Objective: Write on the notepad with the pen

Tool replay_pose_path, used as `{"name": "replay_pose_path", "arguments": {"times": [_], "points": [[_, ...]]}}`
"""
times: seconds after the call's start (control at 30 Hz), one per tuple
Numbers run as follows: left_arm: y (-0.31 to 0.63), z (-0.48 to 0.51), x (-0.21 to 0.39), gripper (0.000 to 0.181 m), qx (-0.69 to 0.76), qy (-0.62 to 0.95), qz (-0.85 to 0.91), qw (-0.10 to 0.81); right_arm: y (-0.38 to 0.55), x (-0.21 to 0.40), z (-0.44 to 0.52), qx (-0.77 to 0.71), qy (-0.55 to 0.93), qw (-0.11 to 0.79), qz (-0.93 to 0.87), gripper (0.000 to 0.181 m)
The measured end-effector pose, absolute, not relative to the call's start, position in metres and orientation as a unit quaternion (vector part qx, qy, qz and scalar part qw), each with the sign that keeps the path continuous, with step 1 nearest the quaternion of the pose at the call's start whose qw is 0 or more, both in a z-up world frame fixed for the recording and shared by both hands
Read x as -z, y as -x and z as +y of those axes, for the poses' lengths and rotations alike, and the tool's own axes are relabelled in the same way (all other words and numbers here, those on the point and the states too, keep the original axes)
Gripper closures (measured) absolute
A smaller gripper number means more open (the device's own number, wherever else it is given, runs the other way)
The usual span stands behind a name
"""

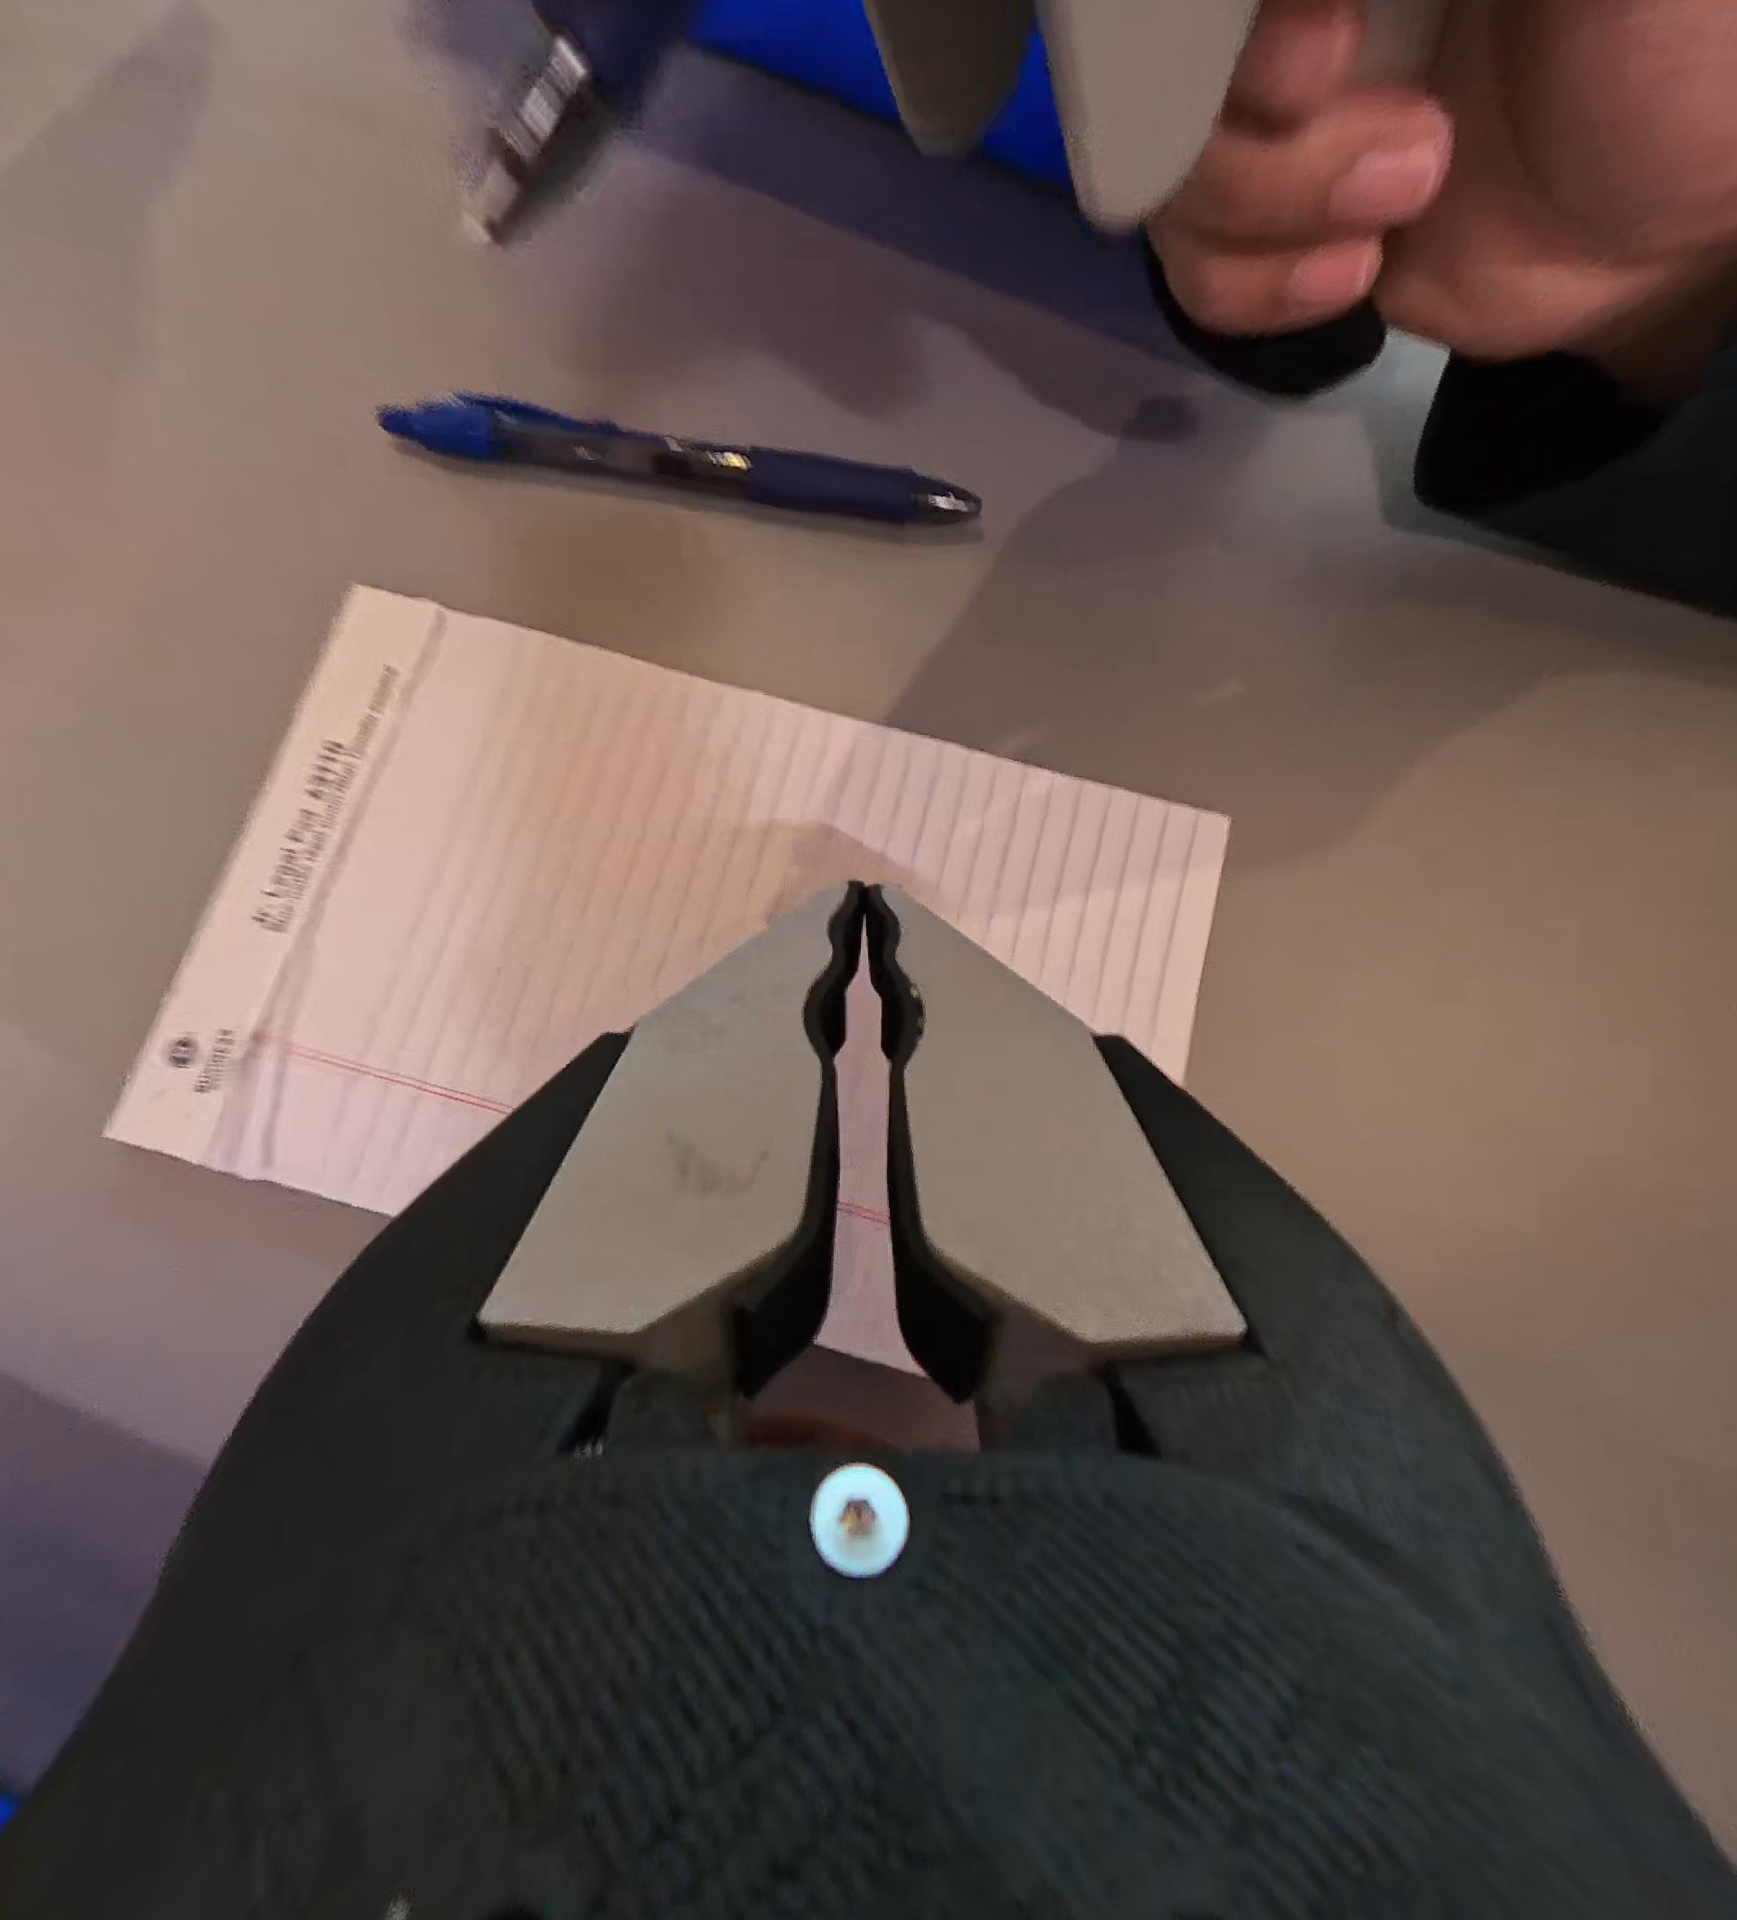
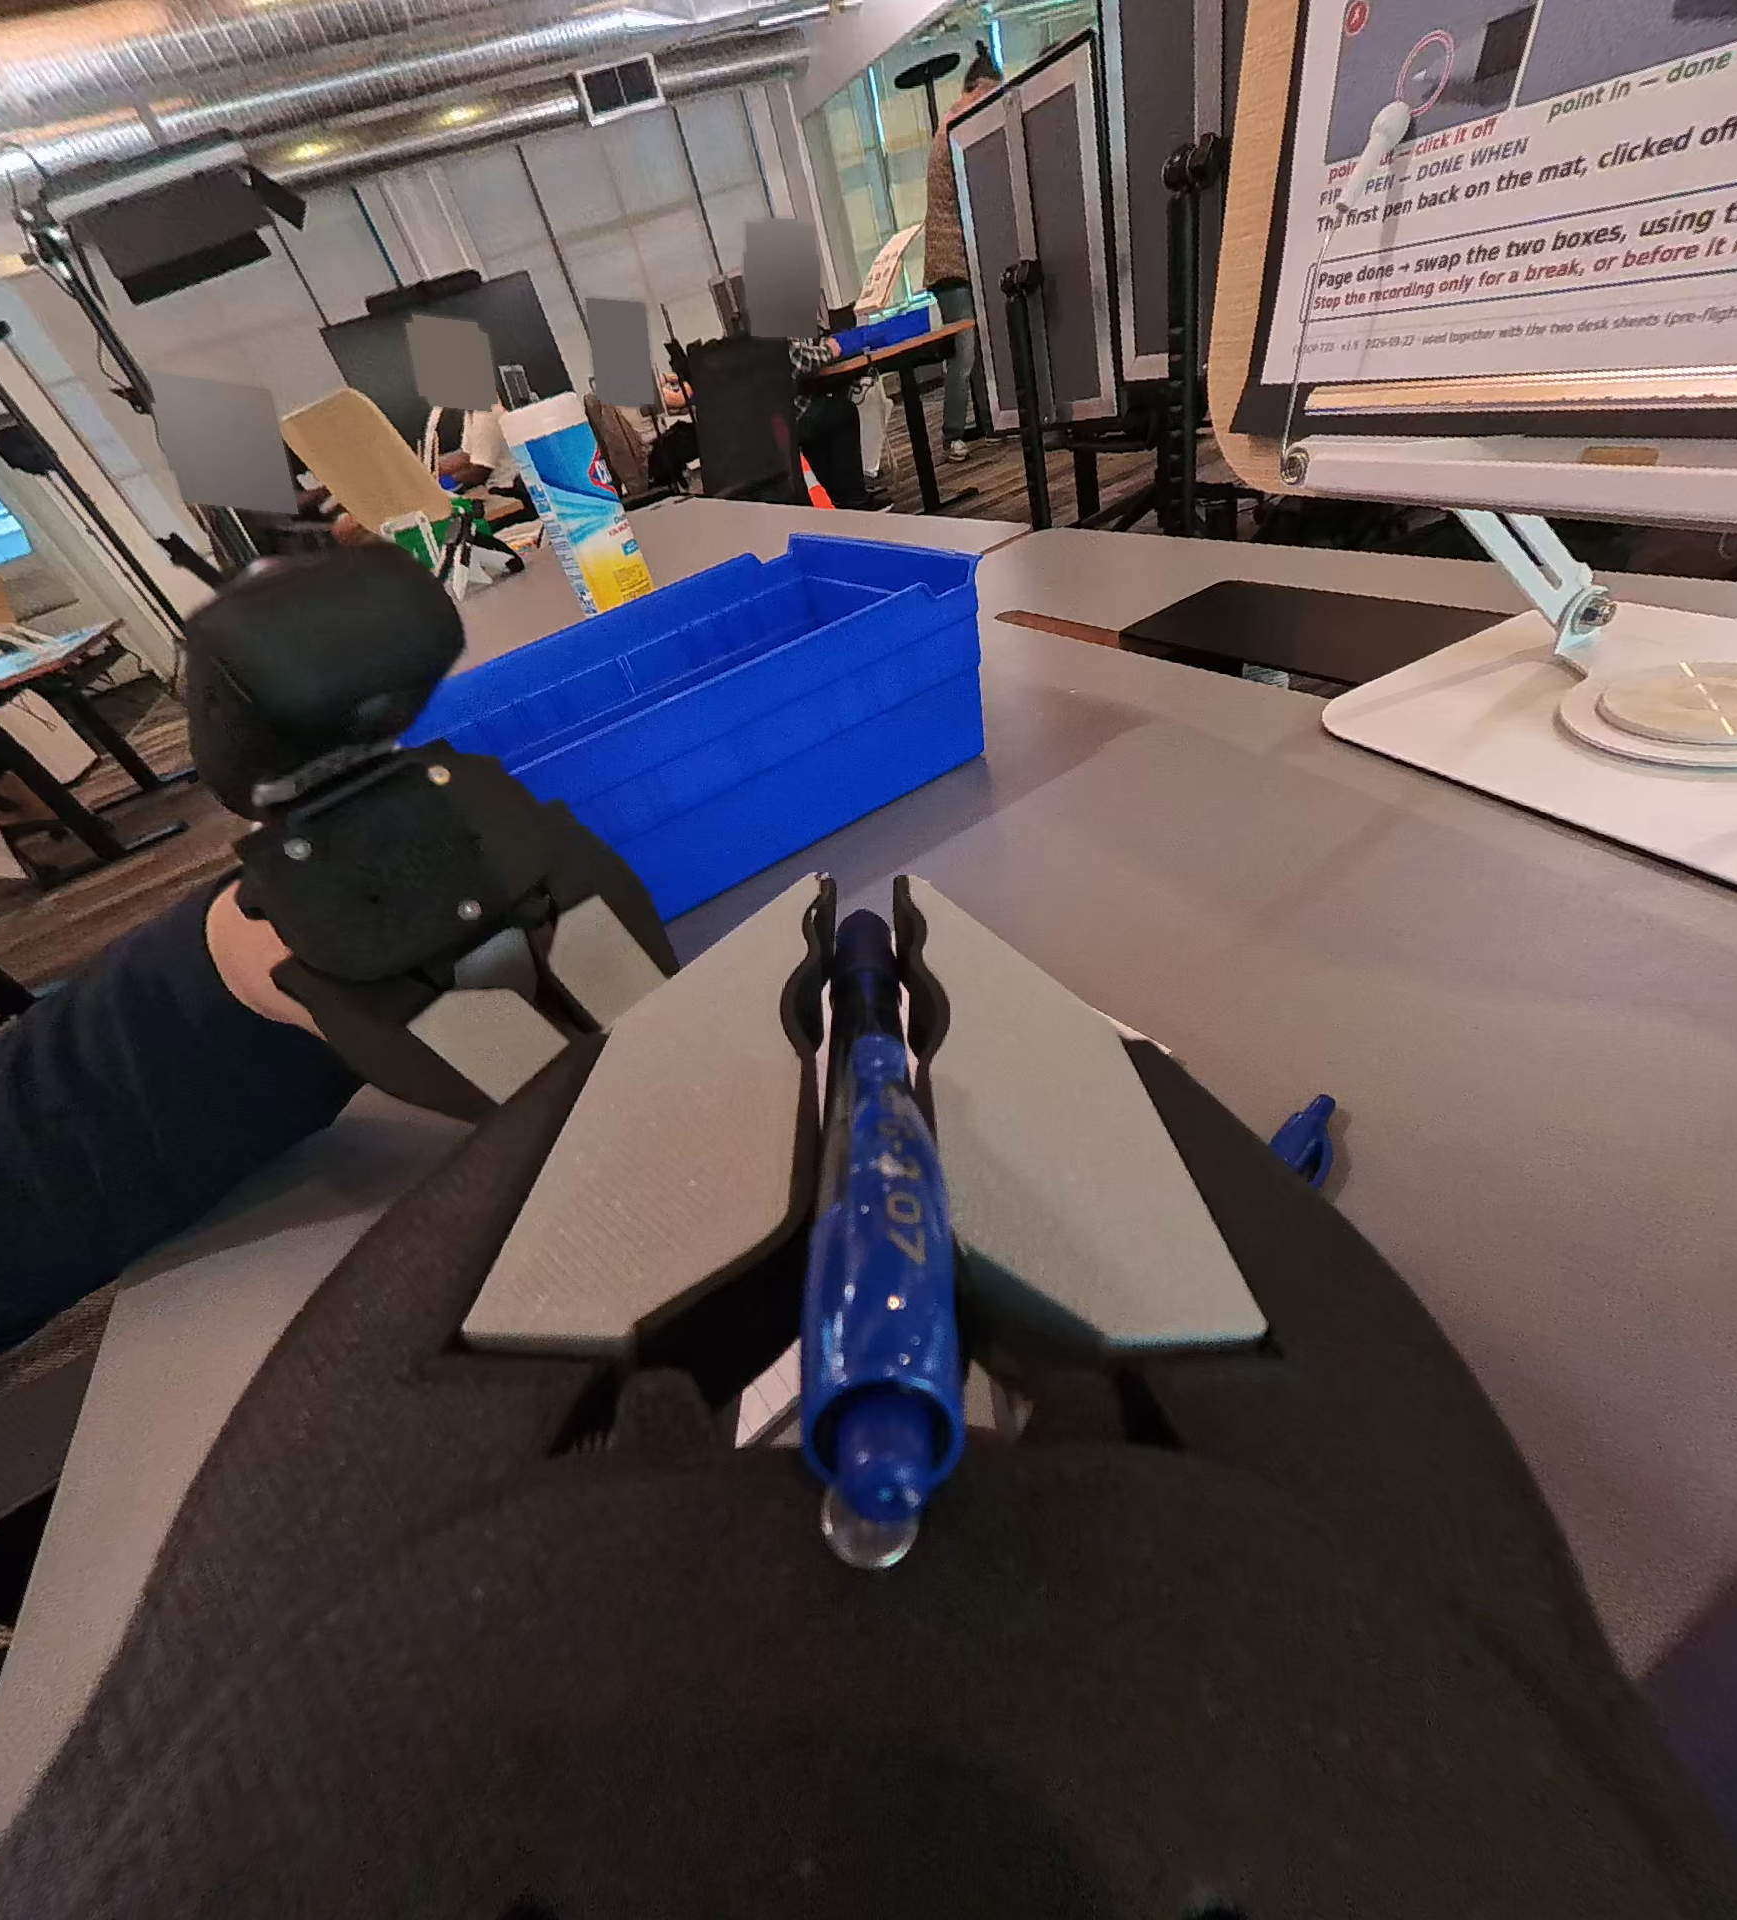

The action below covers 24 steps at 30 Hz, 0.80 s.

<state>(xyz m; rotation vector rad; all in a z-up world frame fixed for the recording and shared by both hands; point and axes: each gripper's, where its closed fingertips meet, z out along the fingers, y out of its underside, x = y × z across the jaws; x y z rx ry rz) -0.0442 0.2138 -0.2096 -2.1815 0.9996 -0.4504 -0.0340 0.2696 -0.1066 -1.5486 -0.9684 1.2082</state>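
My left gripper [image 1: 866,894] is shut and empty, its tips low over the middle of a white lined notepad sheet [image 1: 552,883] that lies flat on the grey table [image 1: 1466,935]. My right gripper [image 2: 862,896] is shut on a blue pen [image 2: 879,1195]. The pen lies along the fingers with its click end toward the camera, and its tip is hidden. The right gripper also shows in the left wrist view [image 1: 1035,177], held above the table beyond the notepad. A second blue pen [image 1: 677,457] lies on the table past the notepad's far edge. Its clip end peeks out in the right wrist view [image 2: 1305,1138].
A blue bin [image 2: 739,707] stands beyond the grippers, with a wipes canister [image 2: 583,499] behind it. A white stand [image 2: 1622,748] holding an instruction sheet is at the right, next to a flat black slab [image 2: 1311,623]. A blurred dark packet [image 1: 542,135] lies at the far left. People sit in the background. Tip to tip, the grippers are about 12 centimeters apart.
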Motion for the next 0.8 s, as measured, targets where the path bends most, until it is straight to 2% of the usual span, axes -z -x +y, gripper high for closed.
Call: {"name": "replay_pose_path", "arguments": {"times": [0.03,0.1,0.17,0.6,0.8], "points": [[0.047,0.22,0.203,0.181,0.167,0.836,0.375,0.365,0.034,0.107,0.269,-0.491,0.628,0.456,-0.395,0.174],[0.06,0.236,0.191,0.169,0.141,0.835,0.342,0.408,0.034,0.109,0.266,-0.495,0.627,0.45,-0.399,0.174],[0.079,0.25,0.189,0.167,0.105,0.842,0.311,0.427,0.035,0.113,0.267,-0.492,0.632,0.446,-0.399,0.174],[0.126,0.276,0.214,0.17,0.028,0.866,0.269,0.421,0.056,0.14,0.256,-0.462,0.655,0.421,-0.424,0.174],[0.137,0.278,0.205,0.169,0.06,0.865,0.234,0.439,0.064,0.15,0.254,-0.446,0.665,0.419,-0.428,0.173]]}}
